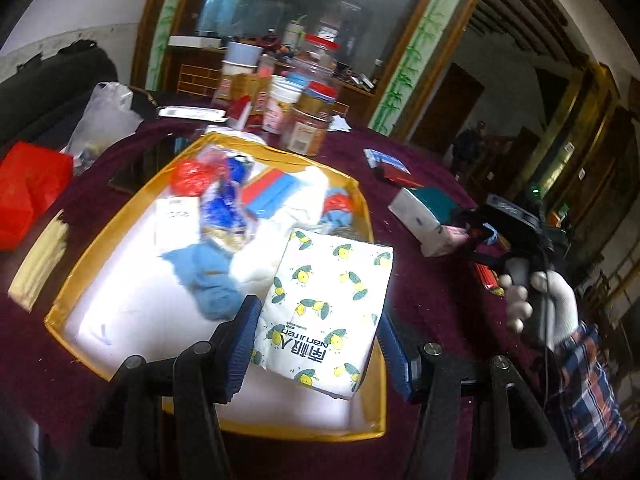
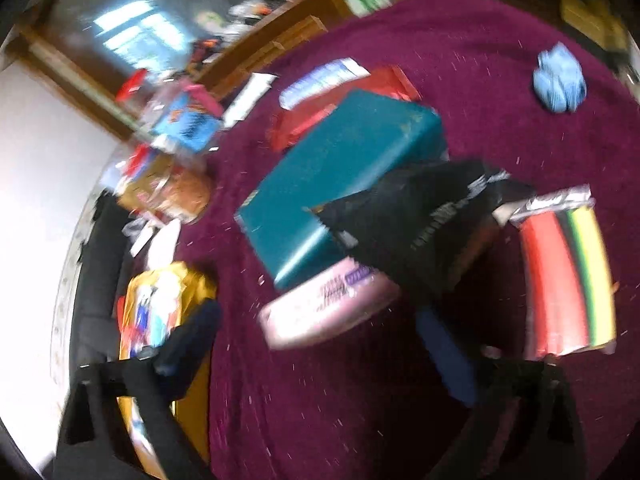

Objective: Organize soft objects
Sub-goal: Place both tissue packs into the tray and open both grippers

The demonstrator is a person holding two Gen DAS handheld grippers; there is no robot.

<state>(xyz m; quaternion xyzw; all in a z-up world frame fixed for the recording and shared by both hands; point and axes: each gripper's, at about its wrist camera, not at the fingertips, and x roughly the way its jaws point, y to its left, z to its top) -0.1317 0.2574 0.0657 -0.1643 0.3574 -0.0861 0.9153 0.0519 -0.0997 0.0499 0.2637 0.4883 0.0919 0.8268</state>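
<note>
In the left wrist view, my left gripper (image 1: 318, 340) is shut on a white tissue pack with lemon prints (image 1: 328, 312), held over the near right corner of a gold-rimmed box (image 1: 80, 280). The box holds blue cloths (image 1: 208, 276), white soft items and a red bag. My right gripper (image 1: 476, 232), held by a white-gloved hand, is at the right by a pink pack (image 1: 448, 240). In the blurred right wrist view, my right gripper (image 2: 320, 344) is open, with the pink tissue pack (image 2: 328, 304) between its fingers on the maroon cloth. A light blue cloth (image 2: 560, 84) lies far right.
A teal box (image 2: 340, 176) and a black bag (image 2: 420, 224) sit just behind the pink pack. A striped red-yellow packet (image 2: 568, 276) lies to the right. Jars and cartons (image 1: 304, 92) crowd the back of the table. A red bag (image 1: 28, 188) lies at the left.
</note>
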